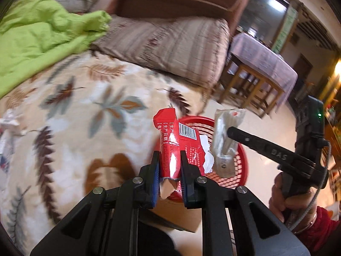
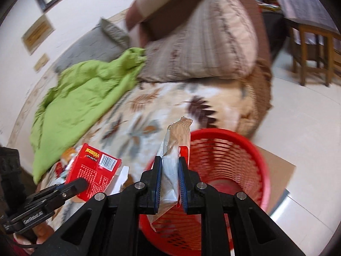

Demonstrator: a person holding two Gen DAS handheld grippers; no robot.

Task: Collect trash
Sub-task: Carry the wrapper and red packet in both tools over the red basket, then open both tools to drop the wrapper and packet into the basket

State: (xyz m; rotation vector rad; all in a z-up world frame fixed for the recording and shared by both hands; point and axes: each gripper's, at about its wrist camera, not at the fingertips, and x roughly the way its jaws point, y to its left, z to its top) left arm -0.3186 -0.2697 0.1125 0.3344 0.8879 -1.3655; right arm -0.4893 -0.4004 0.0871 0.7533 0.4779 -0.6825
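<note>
Red snack wrapper (image 1: 177, 147), light and crinkly, pinched low by left gripper (image 1: 169, 166); right gripper (image 2: 169, 170) clamps silver wrapper (image 2: 170, 166) above red basket (image 2: 230, 162).

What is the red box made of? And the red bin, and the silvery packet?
The red box looks like thin printed cardboard: glossy outside, torn edges showing plain pale board. The red bin seems moulded plastic, with a shiny open lattice wall. The silvery packet is probably plastic or foil film: it creases and glints, though blur leaves that open.
</note>
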